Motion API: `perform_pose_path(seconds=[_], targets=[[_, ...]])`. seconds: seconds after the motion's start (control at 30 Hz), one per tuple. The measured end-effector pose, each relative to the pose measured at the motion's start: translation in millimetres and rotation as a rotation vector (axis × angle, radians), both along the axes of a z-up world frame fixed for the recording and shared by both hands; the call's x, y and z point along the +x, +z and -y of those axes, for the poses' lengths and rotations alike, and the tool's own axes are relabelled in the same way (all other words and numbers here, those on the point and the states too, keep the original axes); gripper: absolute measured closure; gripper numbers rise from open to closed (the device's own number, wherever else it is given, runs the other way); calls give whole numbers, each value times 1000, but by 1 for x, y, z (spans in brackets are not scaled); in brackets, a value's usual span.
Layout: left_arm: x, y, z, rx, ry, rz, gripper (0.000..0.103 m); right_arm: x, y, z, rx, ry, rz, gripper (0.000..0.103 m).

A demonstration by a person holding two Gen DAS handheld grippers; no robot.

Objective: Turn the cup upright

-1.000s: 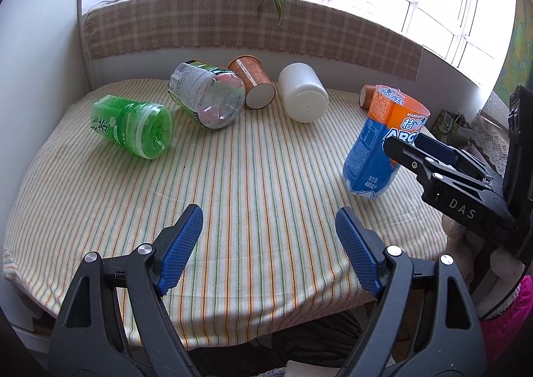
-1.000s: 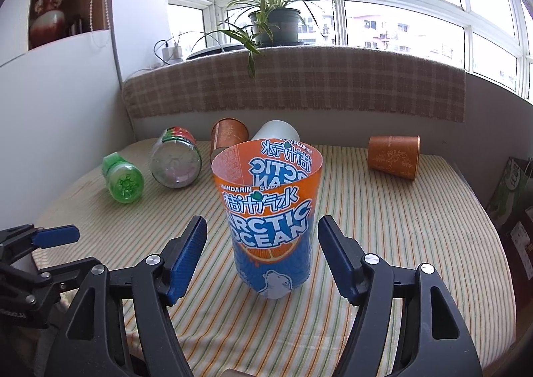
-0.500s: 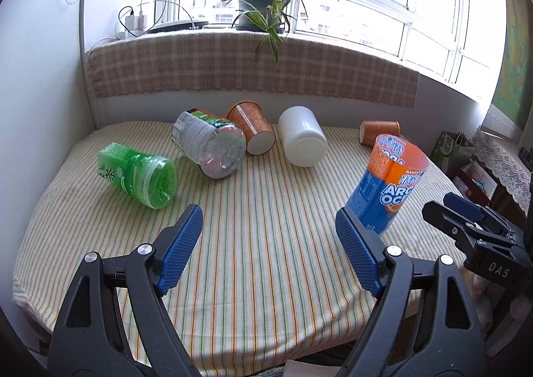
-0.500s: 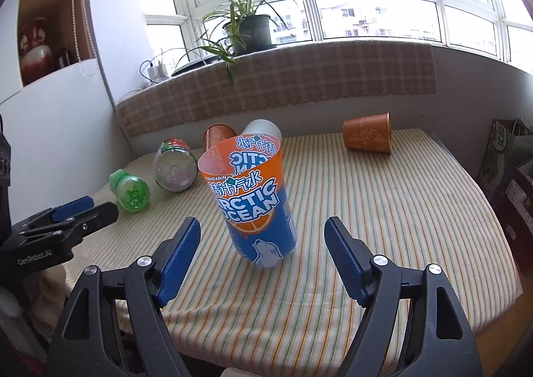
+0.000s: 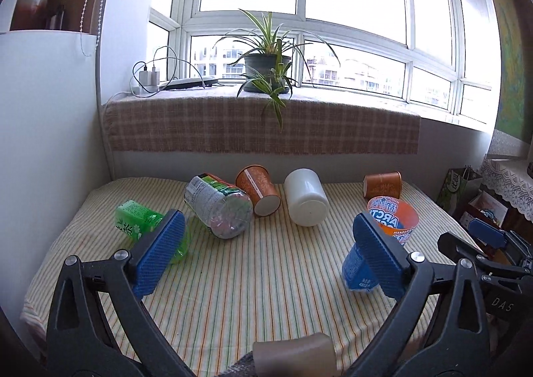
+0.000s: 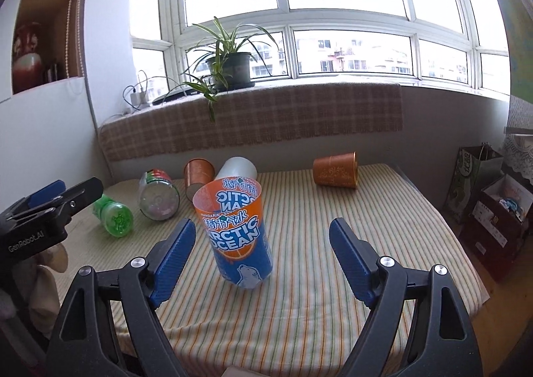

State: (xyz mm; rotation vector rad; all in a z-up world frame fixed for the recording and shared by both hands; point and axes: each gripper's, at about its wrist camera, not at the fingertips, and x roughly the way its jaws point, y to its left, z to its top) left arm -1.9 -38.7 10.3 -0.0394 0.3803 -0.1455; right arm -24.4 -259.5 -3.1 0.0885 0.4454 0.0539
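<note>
My striped table (image 6: 383, 210) carries the Arctic Ocean cup (image 6: 238, 233) near its front edge, mouth up but leaning. I judge it light, thin-walled and crushable, best held gently at mid-body. My right gripper (image 6: 260, 253) gapes wide around it without touching; my left gripper (image 5: 266, 253) gapes wide too, empty.
</note>
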Motion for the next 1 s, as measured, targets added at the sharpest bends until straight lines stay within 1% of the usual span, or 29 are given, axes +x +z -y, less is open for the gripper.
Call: perform_pose_path(seconds=[0.03,0.1,0.37,1.0], targets=[[-1,1,-1,-1,2,7,1,0,0,-1,-5,-6,4,19],[-2,2,-1,1,11,16,1,0,1,-1,-9,-15,15,13],[-2,0,-6,-6,34,15,0,-1,5,-2,-32,-40,41,13],[0,-2,-3,0,30,0,0,4,1,0,-12,-51,19,12]])
